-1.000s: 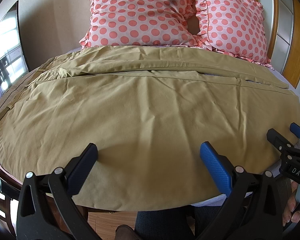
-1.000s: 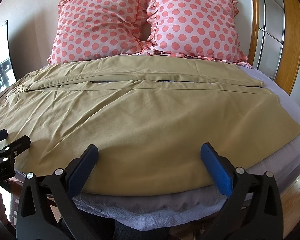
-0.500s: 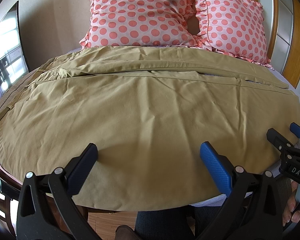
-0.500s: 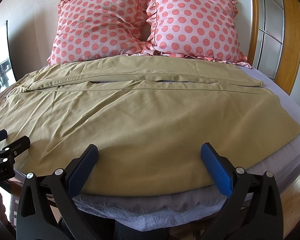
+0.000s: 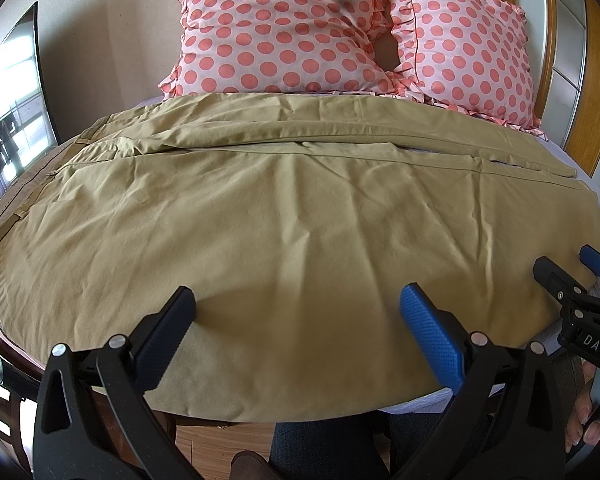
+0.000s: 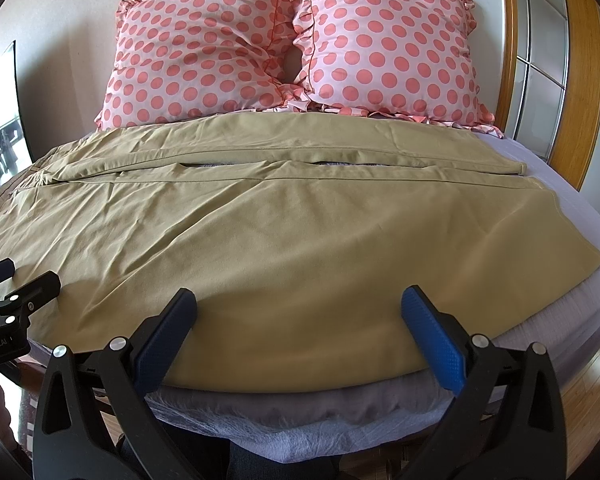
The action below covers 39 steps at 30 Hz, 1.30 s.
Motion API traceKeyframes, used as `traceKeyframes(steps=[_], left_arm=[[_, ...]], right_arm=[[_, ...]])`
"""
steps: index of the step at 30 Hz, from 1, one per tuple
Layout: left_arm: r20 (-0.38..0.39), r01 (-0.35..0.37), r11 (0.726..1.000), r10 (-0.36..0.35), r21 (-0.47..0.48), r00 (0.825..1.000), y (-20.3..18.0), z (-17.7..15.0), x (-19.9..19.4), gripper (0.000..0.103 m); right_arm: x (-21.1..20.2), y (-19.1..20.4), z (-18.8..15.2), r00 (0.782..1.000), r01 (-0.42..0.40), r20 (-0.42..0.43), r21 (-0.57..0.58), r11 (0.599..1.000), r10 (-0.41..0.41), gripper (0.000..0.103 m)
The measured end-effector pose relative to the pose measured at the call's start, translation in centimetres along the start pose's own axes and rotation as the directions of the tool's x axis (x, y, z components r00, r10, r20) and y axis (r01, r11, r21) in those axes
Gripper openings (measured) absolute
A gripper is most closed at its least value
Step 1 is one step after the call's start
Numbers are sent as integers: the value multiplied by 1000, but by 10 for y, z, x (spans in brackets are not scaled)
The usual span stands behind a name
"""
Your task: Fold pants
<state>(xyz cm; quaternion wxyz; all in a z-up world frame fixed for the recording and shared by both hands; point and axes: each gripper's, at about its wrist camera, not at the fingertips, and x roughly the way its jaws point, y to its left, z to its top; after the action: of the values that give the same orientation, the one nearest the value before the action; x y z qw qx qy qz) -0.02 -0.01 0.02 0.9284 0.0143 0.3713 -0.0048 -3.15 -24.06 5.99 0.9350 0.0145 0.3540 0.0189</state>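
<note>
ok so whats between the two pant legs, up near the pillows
A narrow gap between the two legs of the pants shows a strip of the grey bedsheet, clearest in the right wrist view. Nothing else lies there.

I see a bed [image 6: 556,184] covered with a pale lilac sheet, and its near edge hangs down in grey and white layers in the right wrist view. On it the khaki pants [image 6: 260,240] lie flat and spread sideways, the waistband at the left and the two legs running to the right with a narrow gap between them, and the near leg reaches to the front edge of the mattress. Behind the pants two pink pillows with coral dots [image 6: 204,56] [image 6: 388,48] stand side by side, touching each other.
</note>
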Motion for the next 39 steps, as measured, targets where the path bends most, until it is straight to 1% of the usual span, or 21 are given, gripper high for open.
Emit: traceKeyframes(steps=[21, 26, 28, 29, 30, 31, 32, 34, 35, 37, 39], left_arm=[[2, 0, 1000, 0, 0, 1000, 0, 0, 0, 101], [-2, 1, 1000, -1, 2, 1000, 0, 0, 0, 101], [-9, 5, 1000, -5, 7, 1000, 0, 1, 0, 101], [-14, 11, 1000, -11, 11, 1000, 1, 2, 0, 101], [-18, 15, 1000, -15, 14, 1000, 0, 4, 0, 101], [-27, 22, 1000, -22, 16, 999, 0, 6, 0, 101], [-34, 23, 1000, -22, 16, 999, 1, 7, 0, 101], [-32, 17, 1000, -17, 14, 999, 7, 12, -1, 101], [-21, 17, 1000, -17, 10, 1000, 12, 15, -2, 101], [19, 31, 999, -31, -8, 999, 16, 24, -7, 101], [43, 52, 998, -51, -23, 998, 19, 30, -9, 101]], right_arm=[[-1, 1, 0, 1000, 0, 2, 0, 1000, 0, 102], [2, 2, -7, 1000, 0, 11, -2, 1000, 0, 102], [3, 1, -9, 1000, -12, 13, -13, 1000, 13, 102], [3, -1, -6, 1000, -29, -6, -24, 999, 29, 102], [5, -6, -1, 998, -47, -36, -22, 999, 47, 102], [5, -12, 10, 997, -59, -44, -11, 998, 58, 102], [1, -20, 20, 998, -54, -20, 6, 999, 54, 102], [-10, -44, 56, 998, -7, 55, 42, 999, 5, 102], [-10, -58, 83, 996, 33, 79, 62, 998, -38, 102], [5, -79, 122, 993, 91, 66, 92, 992, -97, 102], [41, -100, 162, 987, 157, 9, 126, 979, -160, 102]])
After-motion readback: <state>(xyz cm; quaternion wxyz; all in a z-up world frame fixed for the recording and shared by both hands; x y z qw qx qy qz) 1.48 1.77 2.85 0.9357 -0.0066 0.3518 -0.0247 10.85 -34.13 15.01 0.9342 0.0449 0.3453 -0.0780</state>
